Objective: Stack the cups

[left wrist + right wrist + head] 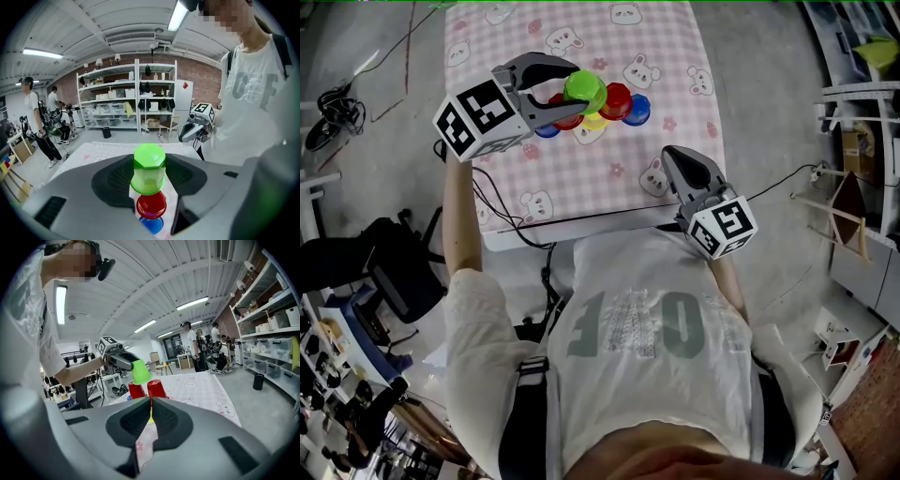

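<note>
My left gripper (570, 94) is shut on a green cup (585, 90), held upside down above the cups on the pink checked tablecloth (581, 192). In the left gripper view the green cup (149, 169) hangs over a red cup (151, 205) and a blue cup (153, 225). On the cloth stand another red cup (618, 99), a blue cup (638, 109) and a yellow cup (594, 121). My right gripper (671, 156) hangs shut and empty near the table's front right edge. The right gripper view shows two red cups (156, 388) and the green cup (140, 371) beyond its jaws.
The table's front edge (581, 223) lies just before the person's body. Cables hang off its left side (492, 202). Shelving (136, 98) and people (35, 117) stand in the room behind, and a stool (394, 272) sits on the floor at the left.
</note>
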`<state>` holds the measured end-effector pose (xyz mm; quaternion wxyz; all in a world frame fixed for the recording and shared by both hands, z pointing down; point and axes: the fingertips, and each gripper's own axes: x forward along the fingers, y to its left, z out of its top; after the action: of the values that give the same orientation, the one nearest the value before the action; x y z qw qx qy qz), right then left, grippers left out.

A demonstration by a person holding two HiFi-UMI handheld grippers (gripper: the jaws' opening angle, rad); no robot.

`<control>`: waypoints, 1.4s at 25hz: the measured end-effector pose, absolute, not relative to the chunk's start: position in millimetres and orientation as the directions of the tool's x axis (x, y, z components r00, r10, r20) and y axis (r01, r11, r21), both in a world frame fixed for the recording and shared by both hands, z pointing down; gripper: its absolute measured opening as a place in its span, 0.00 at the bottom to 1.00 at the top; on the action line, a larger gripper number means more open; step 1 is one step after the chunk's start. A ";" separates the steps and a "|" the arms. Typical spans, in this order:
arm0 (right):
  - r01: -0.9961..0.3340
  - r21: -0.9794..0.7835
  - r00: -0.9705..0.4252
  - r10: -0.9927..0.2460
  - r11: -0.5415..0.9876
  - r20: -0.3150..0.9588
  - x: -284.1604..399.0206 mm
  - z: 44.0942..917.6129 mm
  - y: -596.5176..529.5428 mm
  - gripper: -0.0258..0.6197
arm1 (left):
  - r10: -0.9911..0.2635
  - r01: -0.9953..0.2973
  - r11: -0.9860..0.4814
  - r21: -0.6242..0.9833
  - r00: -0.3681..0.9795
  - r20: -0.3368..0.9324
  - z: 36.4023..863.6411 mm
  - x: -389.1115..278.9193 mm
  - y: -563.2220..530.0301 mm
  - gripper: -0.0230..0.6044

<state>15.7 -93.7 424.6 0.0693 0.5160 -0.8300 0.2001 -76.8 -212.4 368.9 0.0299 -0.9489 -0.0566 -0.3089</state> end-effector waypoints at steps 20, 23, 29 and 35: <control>-0.879 -0.257 -0.469 -0.824 0.400 0.319 13.0 423.2 -94.1 0.09 | 0.066 0.104 -0.994 -0.033 0.816 0.575 370.4 -76.5 -215.1 0.40; -0.880 -0.255 -0.467 -0.824 0.400 0.319 13.1 423.5 -93.5 0.09 | 0.067 0.106 -0.994 -0.036 0.819 0.570 368.7 -75.4 -215.3 0.40; -0.880 -0.256 -0.468 -0.825 0.400 0.318 13.8 421.1 -92.2 0.09 | 0.053 0.094 -0.994 -0.052 0.847 0.529 352.0 -72.5 -216.6 0.40; -0.877 -0.249 -0.474 -0.827 0.412 0.302 12.0 417.4 -95.2 0.09 | -0.033 0.026 -0.993 -0.119 0.885 0.464 320.2 -73.7 -227.9 0.40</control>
<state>12.0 -95.2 417.4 0.0659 0.5085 -0.8376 0.1886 -73.7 -227.9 320.2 0.0612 -0.9690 0.0019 -0.2395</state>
